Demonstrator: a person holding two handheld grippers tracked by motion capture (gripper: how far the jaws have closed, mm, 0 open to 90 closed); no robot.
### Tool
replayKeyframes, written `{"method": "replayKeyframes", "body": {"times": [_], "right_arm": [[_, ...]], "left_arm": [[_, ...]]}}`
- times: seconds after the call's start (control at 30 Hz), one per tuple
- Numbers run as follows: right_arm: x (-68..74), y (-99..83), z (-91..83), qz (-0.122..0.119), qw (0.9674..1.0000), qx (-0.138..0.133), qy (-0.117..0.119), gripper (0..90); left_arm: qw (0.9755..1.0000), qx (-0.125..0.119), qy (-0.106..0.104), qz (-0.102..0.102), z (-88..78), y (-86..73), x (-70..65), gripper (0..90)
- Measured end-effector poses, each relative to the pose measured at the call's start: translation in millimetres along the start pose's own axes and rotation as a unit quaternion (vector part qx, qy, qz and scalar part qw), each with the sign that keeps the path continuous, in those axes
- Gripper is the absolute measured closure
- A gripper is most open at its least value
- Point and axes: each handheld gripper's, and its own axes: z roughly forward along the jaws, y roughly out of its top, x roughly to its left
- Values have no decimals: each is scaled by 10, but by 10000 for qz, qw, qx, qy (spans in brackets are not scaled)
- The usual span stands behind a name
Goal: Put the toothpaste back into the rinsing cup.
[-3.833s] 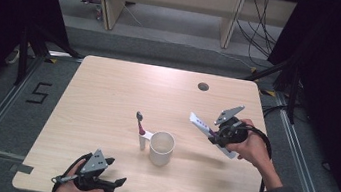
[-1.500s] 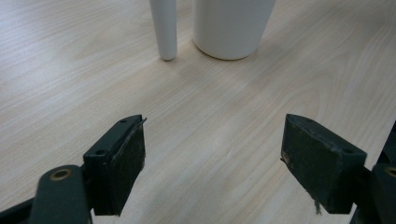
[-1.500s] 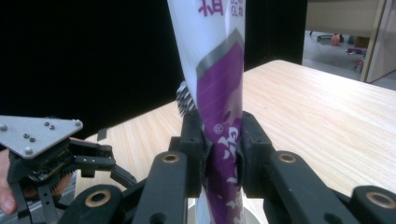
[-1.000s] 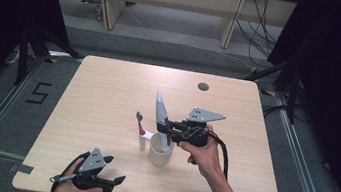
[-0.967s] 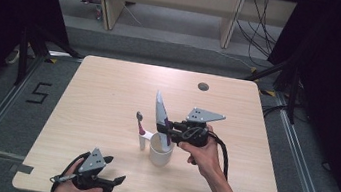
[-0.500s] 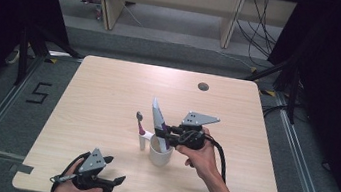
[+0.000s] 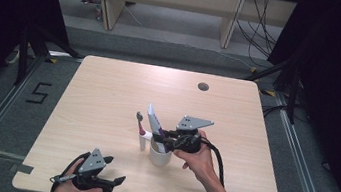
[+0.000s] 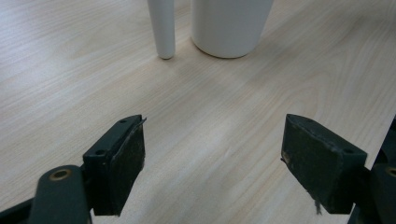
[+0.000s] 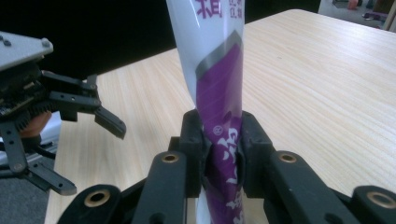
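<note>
- Pinching a soft, flat white-and-purple tube [image 9: 219, 140], the right gripper [image 7: 165, 138] holds it upright over the round white cup [image 7: 160, 156] mid-table.
- Left gripper [image 7: 111, 181]: matte black jaws spread wide, empty, above pale woodgrain table [image 7: 108, 92].

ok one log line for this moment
right tool: shut on tube | tube: over cup | left tool: open, idle | toothbrush: beside cup
</note>
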Motion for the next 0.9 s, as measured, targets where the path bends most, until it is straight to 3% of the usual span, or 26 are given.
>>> {"method": "replayKeyframes", "body": {"times": [0.1,0.2,0.3,0.33,0.37,0.4,0.47,0.53,0.57,0.6,0.8,0.9], "right_arm": [[11,-16,9,-3,9999,66,-117,751],[-5,-22,14,-195,9996,111,-144,750],[2,-37,31,-110,9997,192,-126,750],[-7,-41,31,-216,9994,201,-178,750],[17,-53,45,-42,9997,206,-134,750],[10,-58,48,-27,9997,227,-82,750],[-4,-66,47,-160,9994,251,-167,749],[-17,-75,61,-195,9994,263,-87,748],[-18,-79,62,-186,9995,255,-83,748],[3,-88,56,1,9995,285,-96,747],[-25,-123,43,-212,9989,319,-252,742],[-26,-140,37,-123,9988,419,-206,740]], "left_arm": [[10000,24,-11,11,-3,-4,-5,213],[10000,-2,-1,-5,1,0,0,213],[10000,32,-13,16,-3,-4,-5,213],[10000,19,-11,4,-2,-4,-5,213],[10000,1,-2,-6,1,-1,-3,213],[10000,3,-4,-7,3,0,-1,213],[10000,41,-14,17,-1,-4,-6,213],[10000,35,-18,16,-2,-3,-5,213],[10000,-4,-3,-8,1,0,-5,213],[10000,-2,-2,-5,0,1,-3,213],[10000,14,15,-11,3,2,-8,213],[10000,24,-8,8,-1,-4,-9,213]]}}
